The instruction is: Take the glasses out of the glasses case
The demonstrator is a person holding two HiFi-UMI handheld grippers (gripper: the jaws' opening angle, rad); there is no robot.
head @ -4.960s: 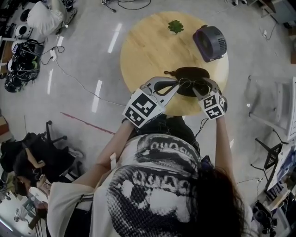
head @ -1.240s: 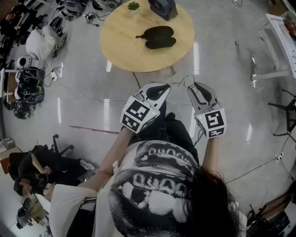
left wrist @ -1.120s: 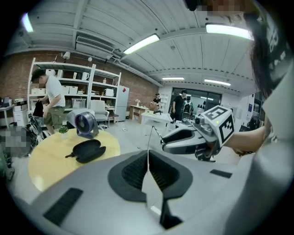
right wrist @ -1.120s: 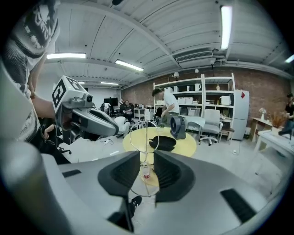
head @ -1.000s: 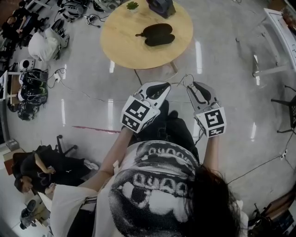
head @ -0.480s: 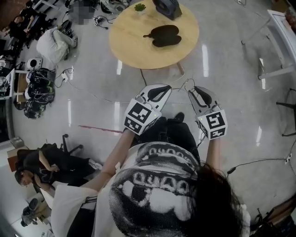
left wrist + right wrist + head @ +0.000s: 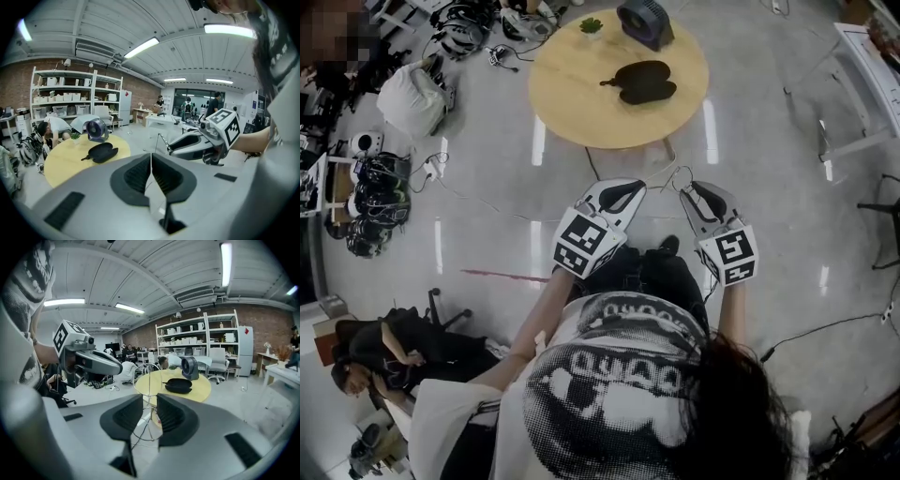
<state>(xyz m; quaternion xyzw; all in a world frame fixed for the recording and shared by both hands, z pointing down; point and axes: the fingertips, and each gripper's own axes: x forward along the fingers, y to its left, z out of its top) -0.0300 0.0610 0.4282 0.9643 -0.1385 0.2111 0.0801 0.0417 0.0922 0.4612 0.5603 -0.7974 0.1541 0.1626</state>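
Right claw [image 7: 149,404] pinches thin wire glasses [image 7: 148,380]: likely light, springy, fragile; grip frame, not lenses. Left claw [image 7: 151,161] closed, empty. Case [image 7: 643,82] open, far desk [image 7: 572,94].

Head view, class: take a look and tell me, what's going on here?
A person standing a little way off from the round table holds a claw in each hand. The right claw is shut on a pair of thin wire-framed glasses. The left claw is shut and empty. The glasses case lies open on the table, beside a fan and a small plant, so the glasses are already out.
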